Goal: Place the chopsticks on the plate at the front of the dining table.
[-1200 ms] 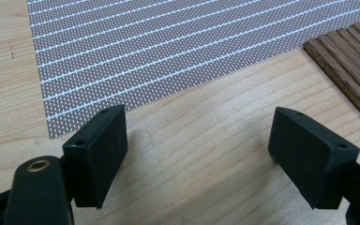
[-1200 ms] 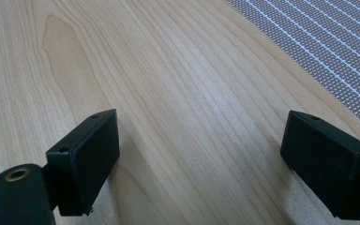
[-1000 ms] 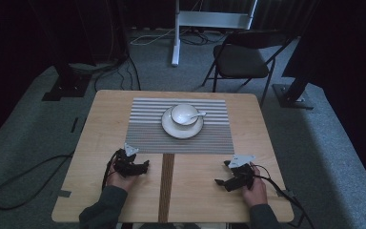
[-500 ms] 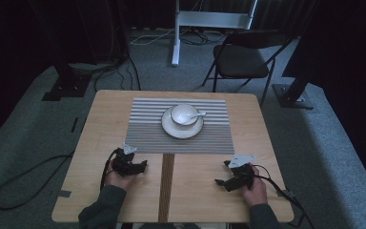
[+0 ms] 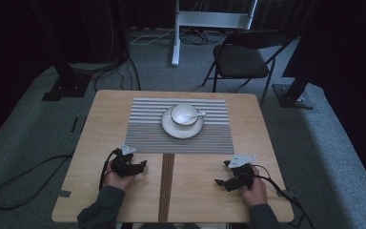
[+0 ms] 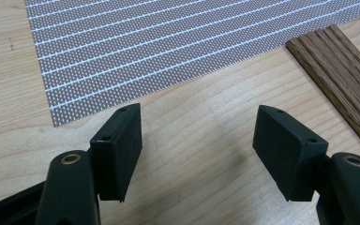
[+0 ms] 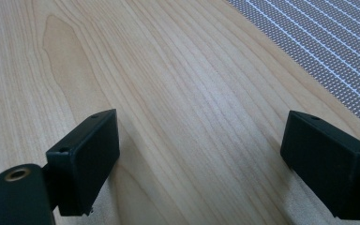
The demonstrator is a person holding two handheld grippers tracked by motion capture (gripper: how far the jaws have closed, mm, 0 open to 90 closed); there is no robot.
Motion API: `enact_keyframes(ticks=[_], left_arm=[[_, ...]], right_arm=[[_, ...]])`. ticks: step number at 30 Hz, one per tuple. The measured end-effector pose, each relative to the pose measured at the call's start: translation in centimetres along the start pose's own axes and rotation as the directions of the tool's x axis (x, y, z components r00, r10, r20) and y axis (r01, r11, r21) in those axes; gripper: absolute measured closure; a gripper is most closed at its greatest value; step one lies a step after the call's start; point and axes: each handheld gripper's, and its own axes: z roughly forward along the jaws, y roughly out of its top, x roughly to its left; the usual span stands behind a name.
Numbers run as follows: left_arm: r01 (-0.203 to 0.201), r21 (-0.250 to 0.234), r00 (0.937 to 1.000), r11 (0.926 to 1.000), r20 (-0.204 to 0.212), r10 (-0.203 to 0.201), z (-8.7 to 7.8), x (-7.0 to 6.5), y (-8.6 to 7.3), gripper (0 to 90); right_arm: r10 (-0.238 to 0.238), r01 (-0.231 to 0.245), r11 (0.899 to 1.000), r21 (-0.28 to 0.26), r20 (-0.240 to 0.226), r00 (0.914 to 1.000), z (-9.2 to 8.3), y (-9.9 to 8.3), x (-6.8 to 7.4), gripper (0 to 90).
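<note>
Both tongs rest low on the near half of the tabletop (image 5: 105, 119), one in each hand, well apart from each other. Left tongs (image 5: 140, 164): held at the near left, jaws released and spread wide with nothing between them; in the left gripper view (image 6: 197, 145) they point across bare wood toward the near left corner of the striped mat (image 6: 168, 42), which lies just beyond the jaw tips without touching them. A dark wooden strip (image 6: 342, 70) runs along the right edge of that view; in the high view this strip (image 5: 167, 183) runs from the mat's near edge to the near edge of the tabletop, between the two hands. Right tongs (image 5: 221, 181): held at the near right, jaws also released and wide apart, empty; in the right gripper view (image 7: 199, 159) they sit over bare pale wood, with the mat (image 7: 328, 47) at the upper right, apart from the jaws. On the mat (image 5: 143, 129), toward its far middle, stands a white saucer (image 5: 182, 130) with a white cup (image 5: 184, 114) on it. A white spoon (image 5: 196, 115) rests in the cup, handle leaning out over the rim to the right. Cup, saucer and spoon are well apart from both tongs. Beyond the tabletop, on the grey carpet, stands a dark folding chair (image 5: 245, 59).
</note>
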Motion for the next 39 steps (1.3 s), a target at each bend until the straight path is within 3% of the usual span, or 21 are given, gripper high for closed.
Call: enact_keyframes(ticks=[12, 39], left_arm=[[0.006, -0.011, 0.9996, 0.9999, 0.029, -0.006, -0.6, -0.4, 0.2, 33.6], [-0.024, -0.041, 0.9978, 0.9989, 0.06, 0.027, -1.8, -2.0, 0.4, 32.1]], right_arm=[[-0.001, 0.001, 1.0, 0.0, 0.0, 1.0, 0.0, 0.0, 0.0, 11.4], [0.0, 0.0, 1.0, 0.0, 0.0, 1.0, 0.0, 0.0, 0.0, 11.4]])
